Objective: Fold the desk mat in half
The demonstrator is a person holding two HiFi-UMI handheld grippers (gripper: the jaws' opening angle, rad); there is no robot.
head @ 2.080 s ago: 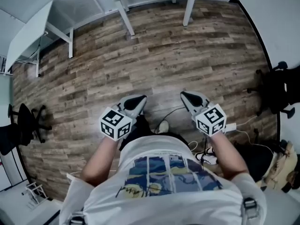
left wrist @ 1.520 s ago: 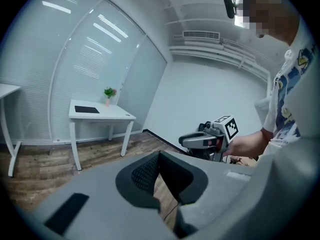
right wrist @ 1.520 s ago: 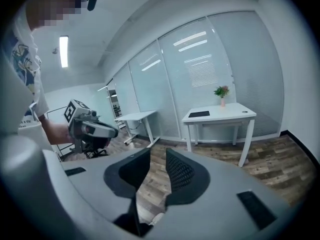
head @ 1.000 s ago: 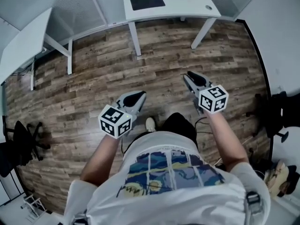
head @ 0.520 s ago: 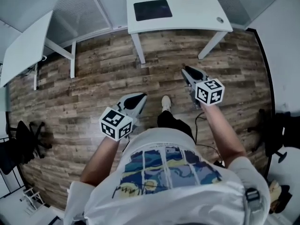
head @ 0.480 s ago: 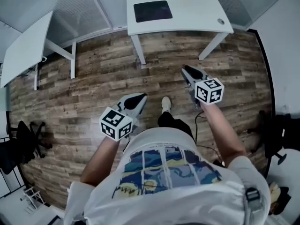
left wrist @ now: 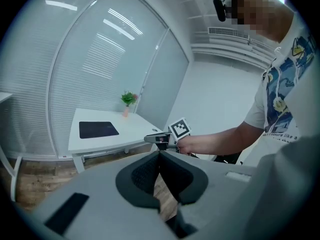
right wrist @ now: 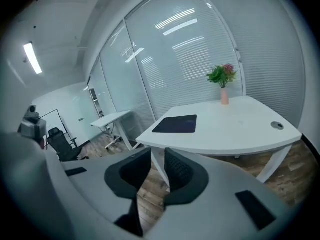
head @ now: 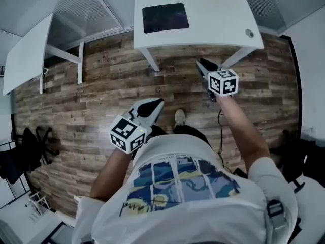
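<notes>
Saw the desk mat (head: 165, 18) flat and unfolded on the white desk (head: 223, 14), close to the desk's left edge and set a little back from its near edge, dark against the white top. Found nothing touching it.

Held the right gripper (head: 204, 65) over the wooden floor (head: 101, 85) just short of the desk's near edge, pointing toward the desk and somewhat down. Kept the mat ahead of it and off to its left, well apart. Read its jaws in the right gripper view as standing apart, having just closed a little, with only floor and a desk leg (right wrist: 159, 165) showing through the gap and nothing between the pads.

Held the left gripper (head: 151, 107) farther back over the floor, near a white shoe (head: 179, 117), well apart from the desk and farther from the mat than the right one. Read its jaw tips in the left gripper view as drawn together, clenched on nothing.

Noted a potted plant (right wrist: 222, 84) at the desk's far edge and a cable hole (head: 249, 33) by its near right corner, both well clear of the mat.
</notes>
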